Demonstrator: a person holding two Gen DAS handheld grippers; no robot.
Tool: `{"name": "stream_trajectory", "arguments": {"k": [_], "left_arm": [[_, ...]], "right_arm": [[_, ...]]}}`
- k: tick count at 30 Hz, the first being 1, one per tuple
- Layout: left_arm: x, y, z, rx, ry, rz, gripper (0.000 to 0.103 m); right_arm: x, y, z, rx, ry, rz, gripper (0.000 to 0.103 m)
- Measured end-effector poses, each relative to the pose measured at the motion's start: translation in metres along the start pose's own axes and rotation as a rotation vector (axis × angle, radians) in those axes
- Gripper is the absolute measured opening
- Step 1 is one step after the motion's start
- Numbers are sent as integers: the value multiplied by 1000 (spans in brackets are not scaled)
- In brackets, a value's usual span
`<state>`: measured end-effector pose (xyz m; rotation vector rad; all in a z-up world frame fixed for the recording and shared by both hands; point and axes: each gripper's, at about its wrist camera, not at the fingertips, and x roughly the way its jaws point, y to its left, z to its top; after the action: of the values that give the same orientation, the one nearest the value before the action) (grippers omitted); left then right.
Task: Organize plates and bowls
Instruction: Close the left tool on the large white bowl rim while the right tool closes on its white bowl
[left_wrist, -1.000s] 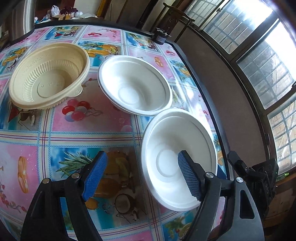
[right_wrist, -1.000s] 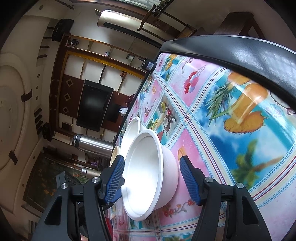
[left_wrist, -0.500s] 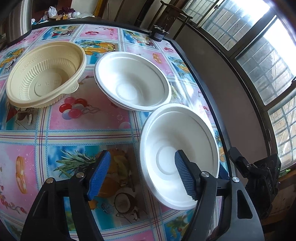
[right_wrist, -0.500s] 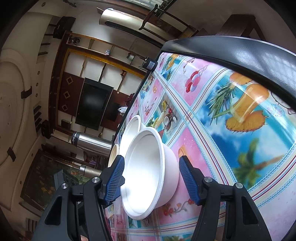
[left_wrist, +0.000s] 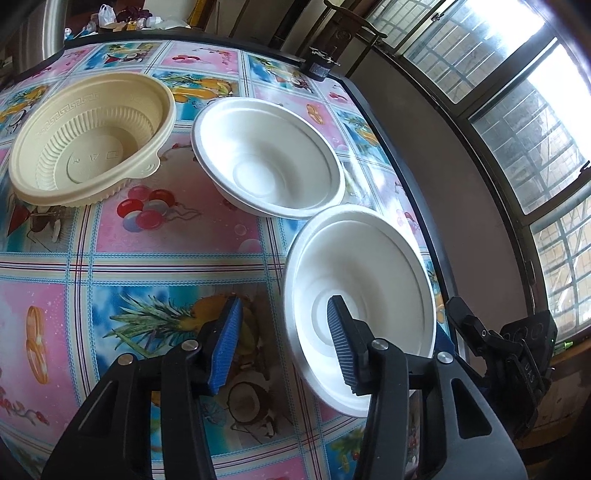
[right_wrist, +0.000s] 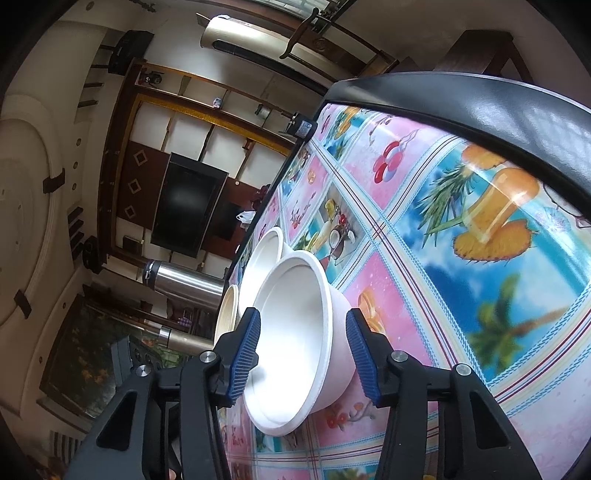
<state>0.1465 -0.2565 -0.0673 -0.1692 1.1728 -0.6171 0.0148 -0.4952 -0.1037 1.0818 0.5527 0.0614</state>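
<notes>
Nothing is stacked yet: three bowls sit apart on the tabletop (left_wrist: 177, 236), and both grippers' fingers, just closing, straddle the near white bowl's (left_wrist: 365, 280) rim unpinched.

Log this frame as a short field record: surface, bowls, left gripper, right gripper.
surface: table under a fruit-print cloth
bowls: beige bowl, far white bowl, near white bowl, in a row
left gripper: jaws have just been closing, straddling the near white bowl's rim, pads not pressing
right gripper: jaws have just been closing around the same bowl's rim, gaps visible
</notes>
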Motion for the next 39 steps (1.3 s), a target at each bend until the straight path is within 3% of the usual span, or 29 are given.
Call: {"name": "stream_trajectory", "arguments": {"k": [7,12,30,34,39], "left_arm": [[-2,-1,-1,8,-8,-6,26],[-6,-5,-2,21,-14,-10,20],[-5,-5,-2,42,-23,18,7],[-4,-6,-3,47,-26,26,7],[-3,-7,-4,55,-29,34,6]], "right_arm": [[0,-2,0,5,-4,-15,44],[-1,-3,1,2,-5,-20,42],[0,-5,0,5,-6,-33,39],[-1,-5,-1,4,-6,-42,27],[1,-5,-2,-2,3,-50,23]]}}
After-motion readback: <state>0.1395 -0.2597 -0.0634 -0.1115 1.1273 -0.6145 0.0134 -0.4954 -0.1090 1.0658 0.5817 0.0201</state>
